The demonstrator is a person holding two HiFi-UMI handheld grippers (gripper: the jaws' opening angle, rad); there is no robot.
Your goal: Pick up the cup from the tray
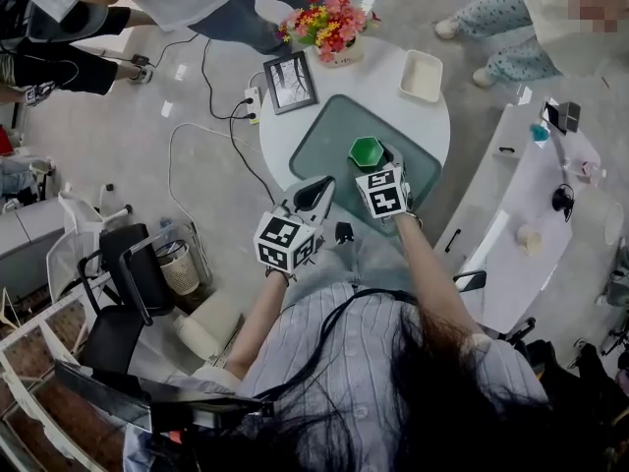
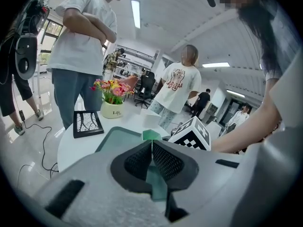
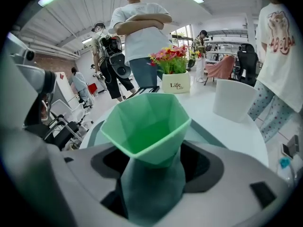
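Observation:
A green faceted cup point(image 1: 367, 151) stands on the teal tray point(image 1: 324, 141) on a round white table. In the right gripper view the cup point(image 3: 147, 126) fills the space between the jaws of my right gripper point(image 3: 151, 169), upright on the tray point(image 3: 93, 130). The jaws stand wide on either side of it and I see no pad pressing on it. From the head view my right gripper point(image 1: 376, 161) sits just on the near side of the cup. My left gripper point(image 1: 322, 187) hangs at the tray's near left corner. Its pads point(image 2: 163, 161) meet with nothing between them.
On the table behind the tray are a flower pot point(image 1: 329, 28), a black picture frame point(image 1: 291, 82) and a white box point(image 1: 421, 75). Cables and a power strip point(image 1: 253, 98) lie on the floor at the left. People stand beyond the table. A white counter point(image 1: 531, 234) runs along the right.

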